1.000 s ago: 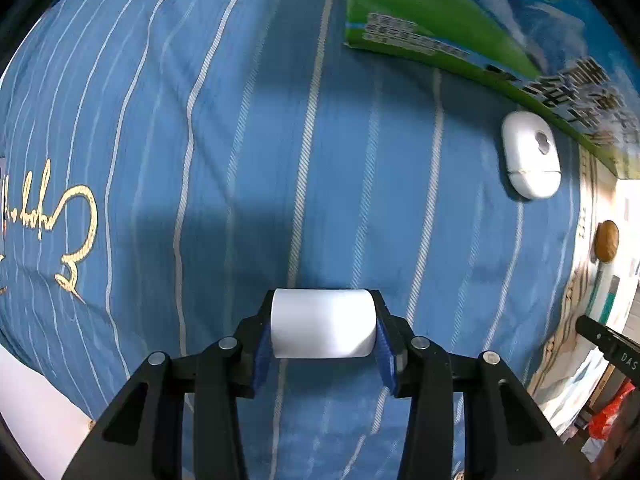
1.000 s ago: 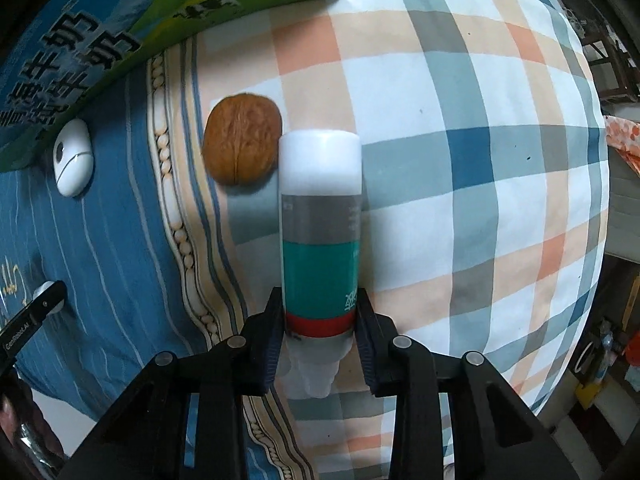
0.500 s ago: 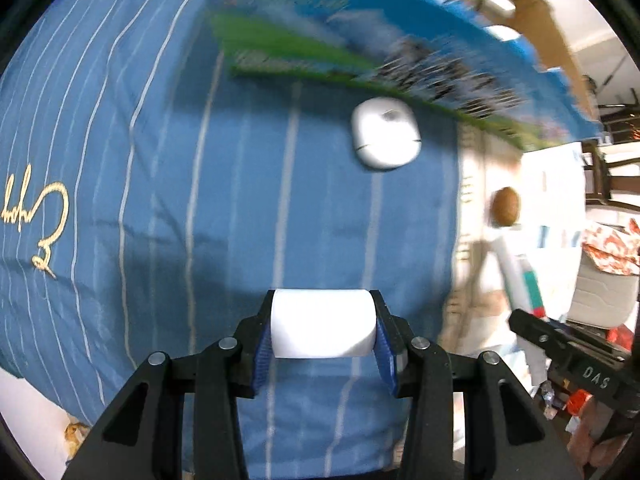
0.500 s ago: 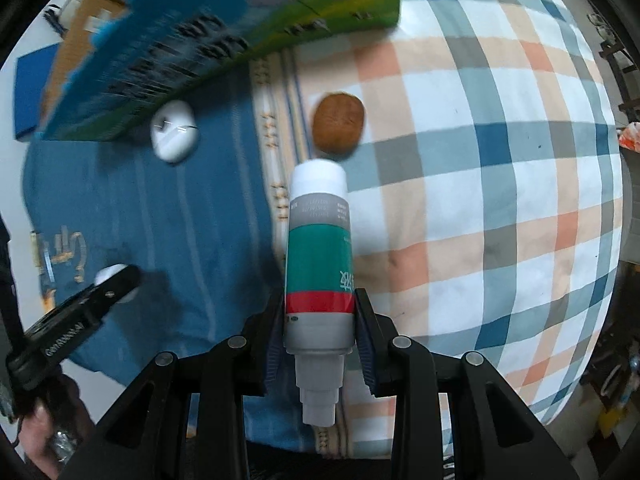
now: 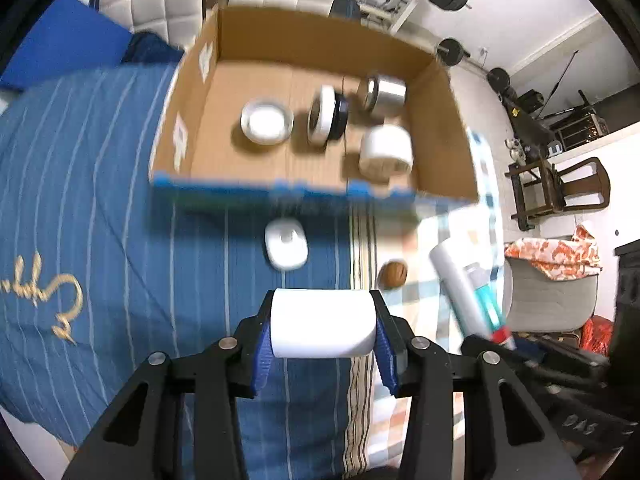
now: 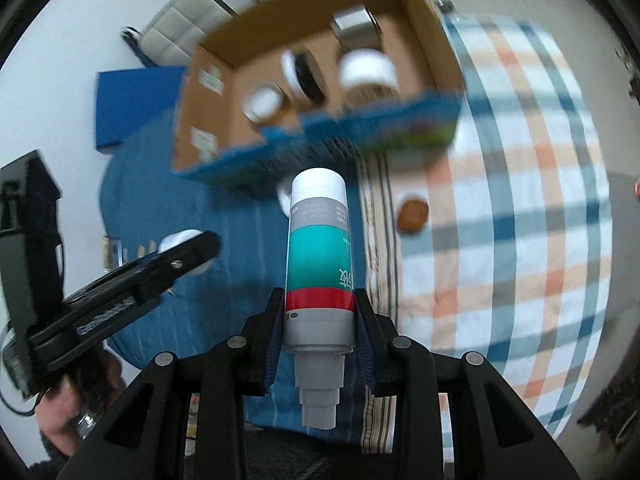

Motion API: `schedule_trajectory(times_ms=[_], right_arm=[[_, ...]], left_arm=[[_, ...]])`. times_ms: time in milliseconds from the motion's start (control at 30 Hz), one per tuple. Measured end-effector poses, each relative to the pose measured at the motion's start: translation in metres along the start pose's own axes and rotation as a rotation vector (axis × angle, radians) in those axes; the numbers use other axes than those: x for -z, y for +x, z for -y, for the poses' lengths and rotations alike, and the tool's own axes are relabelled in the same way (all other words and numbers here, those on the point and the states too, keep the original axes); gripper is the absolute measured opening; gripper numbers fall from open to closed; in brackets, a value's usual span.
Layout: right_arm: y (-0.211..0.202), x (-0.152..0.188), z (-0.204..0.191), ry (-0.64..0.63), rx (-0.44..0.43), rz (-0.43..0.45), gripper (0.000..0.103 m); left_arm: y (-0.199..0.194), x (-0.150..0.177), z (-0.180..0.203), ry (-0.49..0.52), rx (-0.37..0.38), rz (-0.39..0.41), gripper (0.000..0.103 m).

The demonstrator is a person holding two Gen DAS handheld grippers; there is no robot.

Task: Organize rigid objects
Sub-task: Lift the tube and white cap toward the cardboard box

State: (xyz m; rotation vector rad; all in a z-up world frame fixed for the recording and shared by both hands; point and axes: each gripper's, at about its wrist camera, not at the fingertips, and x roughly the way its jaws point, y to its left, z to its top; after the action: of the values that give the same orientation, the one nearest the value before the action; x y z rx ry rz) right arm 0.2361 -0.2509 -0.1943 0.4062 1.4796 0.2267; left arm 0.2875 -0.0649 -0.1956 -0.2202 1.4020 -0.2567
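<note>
Both claws risen, carton (image 5: 316, 60) interior now visible; left claw (image 5: 323, 330) pinching white cylinder (image 5: 323, 328), right claw (image 6: 320, 320) pinching teal-banded bottle (image 6: 319, 256); print unreadable.

- The left gripper (image 5: 323, 330) points steeply down, and its two fingers squeeze a white tub (image 5: 323, 328).
- The right gripper (image 6: 319, 334) points steeply down too, clamped tight on a tall bottle (image 6: 319, 256).

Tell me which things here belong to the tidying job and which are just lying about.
Job:
- white cylinder in left hand-held gripper
- teal bottle in right hand-held gripper
- cardboard box
- walnut
- white case

Lying about:
- chair
- barbell
</note>
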Motion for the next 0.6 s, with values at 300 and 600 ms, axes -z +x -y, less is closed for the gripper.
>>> schedule_trajectory(times_ms=[300,600], right_arm=[[-0.027,-0.115,-0.007,-0.042,0.179,0.165,0.035],[0.049,-0.218,0.024,-0.015,0.338,0.077,0.035]], left_arm=[[-0.006,-0.095,-0.005,0.017,-0.059,0.073,0.040],[0.052,-0.172,-0.024,0.006,-0.108,-0.018,0.040]])
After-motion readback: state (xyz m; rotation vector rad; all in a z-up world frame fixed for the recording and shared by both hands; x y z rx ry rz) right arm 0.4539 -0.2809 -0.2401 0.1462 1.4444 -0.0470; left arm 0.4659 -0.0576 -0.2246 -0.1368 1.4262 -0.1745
